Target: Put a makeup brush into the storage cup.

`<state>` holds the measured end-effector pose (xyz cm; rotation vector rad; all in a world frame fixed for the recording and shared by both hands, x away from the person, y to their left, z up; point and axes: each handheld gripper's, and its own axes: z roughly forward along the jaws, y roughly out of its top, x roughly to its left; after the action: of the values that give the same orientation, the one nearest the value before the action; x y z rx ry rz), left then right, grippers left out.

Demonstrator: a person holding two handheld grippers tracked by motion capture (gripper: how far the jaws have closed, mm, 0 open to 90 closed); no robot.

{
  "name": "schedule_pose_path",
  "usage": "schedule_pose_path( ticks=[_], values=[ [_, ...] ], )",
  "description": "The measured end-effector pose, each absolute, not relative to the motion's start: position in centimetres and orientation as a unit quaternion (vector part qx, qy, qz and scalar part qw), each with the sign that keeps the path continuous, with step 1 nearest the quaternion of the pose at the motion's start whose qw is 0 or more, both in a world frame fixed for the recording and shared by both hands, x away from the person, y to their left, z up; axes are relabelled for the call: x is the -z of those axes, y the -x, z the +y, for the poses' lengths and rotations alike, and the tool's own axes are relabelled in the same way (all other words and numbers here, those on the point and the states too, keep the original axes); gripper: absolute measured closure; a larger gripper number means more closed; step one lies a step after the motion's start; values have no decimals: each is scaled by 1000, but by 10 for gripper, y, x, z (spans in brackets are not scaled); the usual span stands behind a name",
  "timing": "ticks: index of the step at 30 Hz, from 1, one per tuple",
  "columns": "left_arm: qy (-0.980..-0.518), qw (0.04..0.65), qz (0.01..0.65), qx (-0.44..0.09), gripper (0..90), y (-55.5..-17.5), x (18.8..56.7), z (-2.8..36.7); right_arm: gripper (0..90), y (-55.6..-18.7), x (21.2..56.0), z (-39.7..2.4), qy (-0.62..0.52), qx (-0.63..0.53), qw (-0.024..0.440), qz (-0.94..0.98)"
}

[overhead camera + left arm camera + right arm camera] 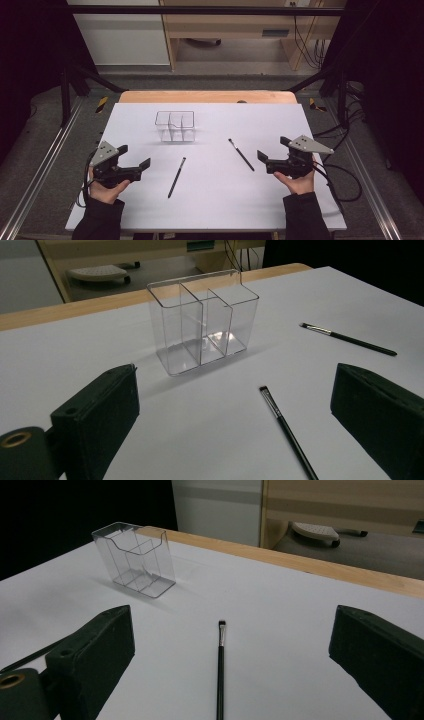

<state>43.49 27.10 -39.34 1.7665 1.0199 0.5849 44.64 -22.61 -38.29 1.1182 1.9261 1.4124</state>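
Both grippers, left (142,166) and right (263,159), stand open and empty. Two brushes lie before the organizer (174,126): left brush (177,177) nearer the left gripper, right brush (241,154) nearer the right, lengthwise between its jaws.

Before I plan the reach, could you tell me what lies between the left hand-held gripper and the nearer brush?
Nothing: in the high view, only bare white table separates the open left hand-held gripper from the nearer brush.
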Motion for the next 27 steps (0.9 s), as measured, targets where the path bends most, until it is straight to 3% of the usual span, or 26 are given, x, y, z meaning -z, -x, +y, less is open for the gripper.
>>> schedule_pose_path(
  ticks=[13, 27],
  values=[
    [-730, 478, 423, -245, 48, -435, 396, 270, 55, -443, 380, -228, -414, -509, 258, 709],
    [-734, 473, 424, -240, 52, -436, 399, 270, 66, -455, 379, -202, -419, -469, 246, 738]
  ],
)
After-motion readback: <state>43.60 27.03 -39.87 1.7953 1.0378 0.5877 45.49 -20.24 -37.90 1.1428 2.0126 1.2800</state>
